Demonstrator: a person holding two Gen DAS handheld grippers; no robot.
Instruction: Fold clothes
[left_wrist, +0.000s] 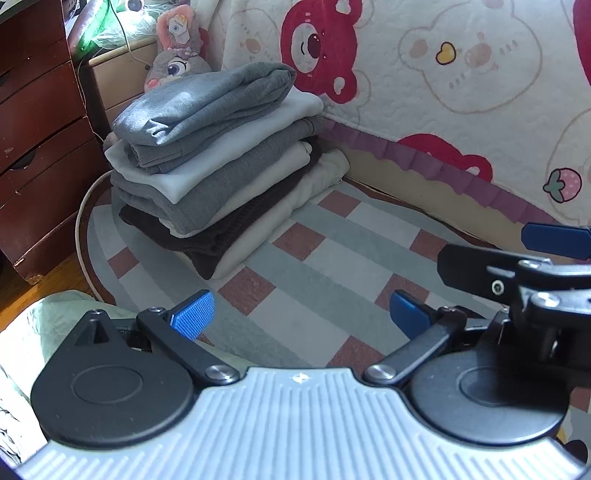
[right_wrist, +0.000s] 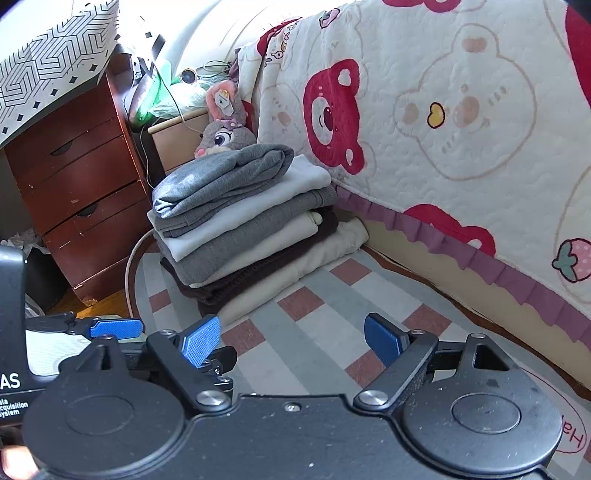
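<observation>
A stack of folded clothes (left_wrist: 218, 162) stands on the checked rug, a grey garment on top, white, grey, cream and dark brown ones below; it also shows in the right wrist view (right_wrist: 243, 218). My left gripper (left_wrist: 301, 314) is open and empty, held above the rug in front of the stack. My right gripper (right_wrist: 291, 339) is open and empty, also short of the stack. The right gripper's blue finger (left_wrist: 557, 240) shows at the right edge of the left wrist view. A pale green garment (left_wrist: 40, 332) lies under my left gripper at the lower left.
A checked rug (left_wrist: 332, 266) covers the floor. A bed with a bear-print quilt (left_wrist: 461, 74) runs along the right. A red-brown drawer chest (left_wrist: 37, 147) stands at the left, a plush rabbit (left_wrist: 177, 62) and a small cabinet behind the stack.
</observation>
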